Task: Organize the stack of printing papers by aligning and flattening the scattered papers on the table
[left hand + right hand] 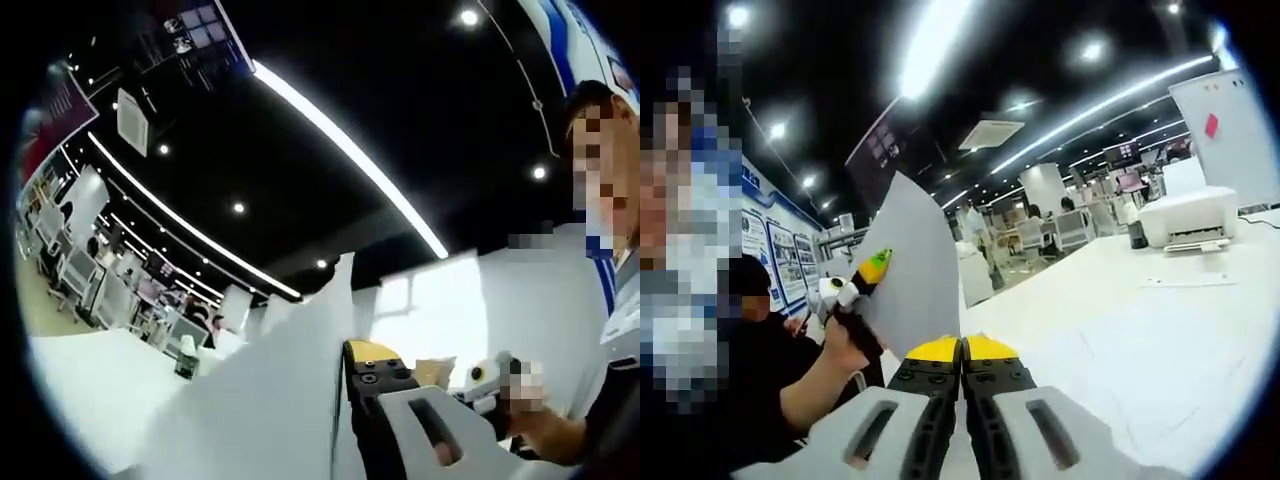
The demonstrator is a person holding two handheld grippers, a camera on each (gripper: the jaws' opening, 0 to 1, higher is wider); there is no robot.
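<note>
Above table (1120,330), both claws clamp paper stack (908,270) upright: left claw (876,262), right claw (961,348). Aligning step; next, tap edges down.

The papers (908,270) are white sheets held up off the white table (1120,330), standing on edge and tilted. They appear to be a thin stack, though the sheet count is unclear. Their top corner points upward.
</note>
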